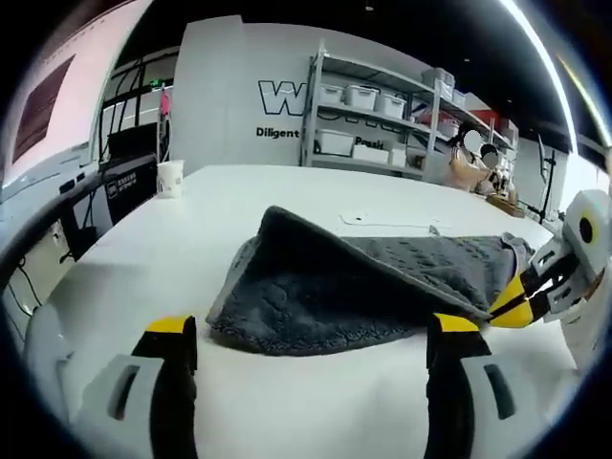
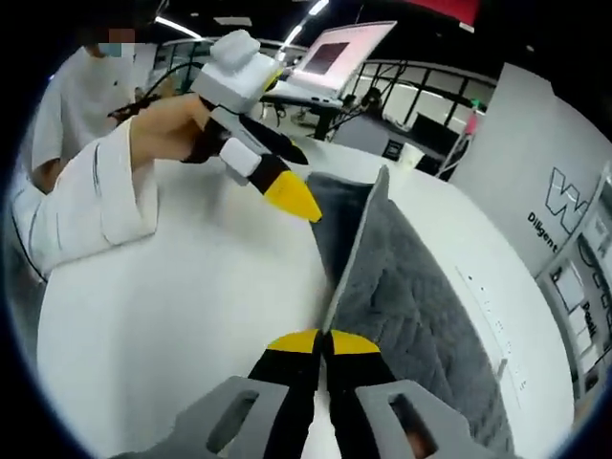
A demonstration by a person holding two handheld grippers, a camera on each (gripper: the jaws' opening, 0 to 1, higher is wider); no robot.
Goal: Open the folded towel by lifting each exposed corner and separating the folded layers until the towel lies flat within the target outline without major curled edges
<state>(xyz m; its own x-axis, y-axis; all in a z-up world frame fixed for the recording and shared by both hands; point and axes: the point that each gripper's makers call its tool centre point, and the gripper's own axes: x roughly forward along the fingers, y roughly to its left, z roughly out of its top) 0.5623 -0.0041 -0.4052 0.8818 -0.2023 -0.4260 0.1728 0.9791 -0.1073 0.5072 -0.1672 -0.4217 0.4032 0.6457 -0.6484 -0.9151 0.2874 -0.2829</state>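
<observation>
A dark grey towel lies folded on the white table. Its upper layer is raised like a tent along one edge. My right gripper comes in from the right and pinches that edge. In the right gripper view the same gripper is shut on the towel's thin lifted edge, which rises straight ahead of the jaws. My left gripper is open just in front of the towel's near fold and touches nothing. It is also in the right gripper view, the left gripper held in a hand above the towel's far end.
A paper cup stands at the table's far left. Shelves with white bins line the back wall. A thin marked line runs on the table beyond the towel. A person's white sleeve reaches over the table.
</observation>
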